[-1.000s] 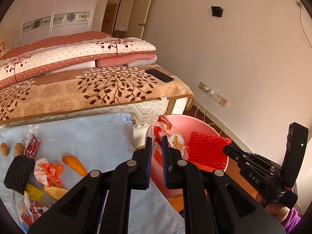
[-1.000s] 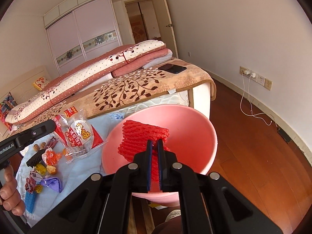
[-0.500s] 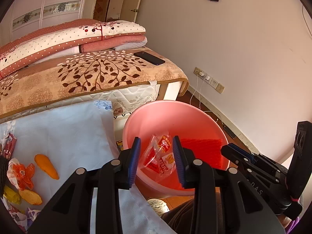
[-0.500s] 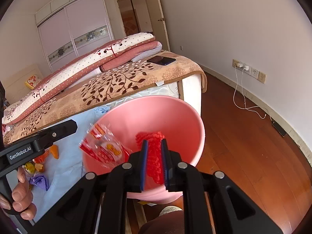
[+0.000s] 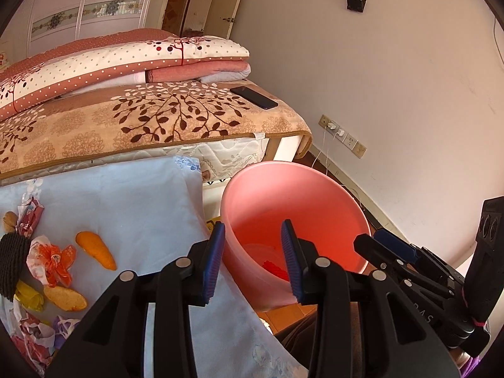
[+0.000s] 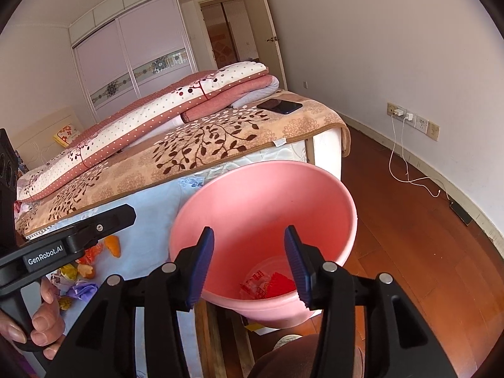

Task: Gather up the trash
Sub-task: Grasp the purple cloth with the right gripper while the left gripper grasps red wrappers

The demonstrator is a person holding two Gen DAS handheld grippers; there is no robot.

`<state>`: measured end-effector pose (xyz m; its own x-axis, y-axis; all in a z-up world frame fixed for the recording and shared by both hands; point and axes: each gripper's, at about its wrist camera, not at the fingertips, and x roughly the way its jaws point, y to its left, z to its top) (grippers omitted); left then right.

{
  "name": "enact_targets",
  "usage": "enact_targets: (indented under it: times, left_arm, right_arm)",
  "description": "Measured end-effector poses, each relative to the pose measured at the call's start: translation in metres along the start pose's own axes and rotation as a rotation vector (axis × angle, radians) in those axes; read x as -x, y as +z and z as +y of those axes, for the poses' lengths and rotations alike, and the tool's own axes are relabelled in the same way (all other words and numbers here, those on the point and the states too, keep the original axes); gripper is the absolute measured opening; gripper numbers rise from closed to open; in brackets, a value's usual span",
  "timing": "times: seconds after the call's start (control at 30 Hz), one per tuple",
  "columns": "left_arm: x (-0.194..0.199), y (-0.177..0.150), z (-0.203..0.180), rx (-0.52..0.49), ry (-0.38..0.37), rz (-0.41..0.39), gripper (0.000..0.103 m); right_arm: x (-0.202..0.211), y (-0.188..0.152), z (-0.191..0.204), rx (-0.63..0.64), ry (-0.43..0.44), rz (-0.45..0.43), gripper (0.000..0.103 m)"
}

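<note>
A pink bin [image 5: 296, 195] stands on the floor beside the blue cloth [image 5: 126, 201]. At its bottom lie a red foam net [image 6: 282, 283] and a red-and-white snack wrapper [image 6: 256, 283]. My left gripper [image 5: 253, 230] hangs open over the bin's near rim, with nothing between its fingers. My right gripper [image 6: 249, 233] is above the bin's mouth with its jaws opening, and it is also empty. On the cloth lie orange peel pieces [image 5: 94, 249], an orange crumpled wrapper [image 5: 52, 260], a black mesh piece [image 5: 12, 261] and several other wrappers.
A bed with a leaf-patterned blanket [image 5: 157, 119] borders the cloth; a dark phone [image 5: 253, 97] lies on its corner. Wall sockets with a dangling white cable [image 6: 406, 145] sit to the right above the wooden floor [image 6: 409, 236]. A hand [image 6: 37, 324] holds the left gripper's handle.
Both grippers went from shut to open. The snack wrapper left my left gripper and the red foam net left my right one; both dropped to the bin's bottom.
</note>
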<state>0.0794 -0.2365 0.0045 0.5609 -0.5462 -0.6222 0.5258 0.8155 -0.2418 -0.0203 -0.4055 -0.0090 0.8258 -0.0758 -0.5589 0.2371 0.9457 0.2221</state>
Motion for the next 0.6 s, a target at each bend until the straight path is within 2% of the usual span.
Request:
enact_targets:
  times: [0.1, 0.3, 0.43, 0.6]
  left_arm:
    - [0.016, -0.006, 0.009, -0.003, 0.018, -0.012, 0.037]
    - [0.055, -0.022, 0.035, 0.005, 0.093, -0.049, 0.037]
    - [0.078, -0.036, 0.061, 0.062, 0.133, -0.039, 0.037]
    - [0.106, -0.058, 0.09, 0.095, 0.23, -0.034, 0.037]
  right_arm:
    - [0.007, -0.005, 0.014, -0.004, 0.039, -0.003, 0.051]
    - [0.011, -0.017, 0.051, 0.026, 0.122, 0.019, 0.052]
    - [0.014, -0.026, 0.074, 0.062, 0.155, 0.026, 0.052]
    - [0.015, -0.038, 0.099, 0.101, 0.197, 0.051, 0.052]
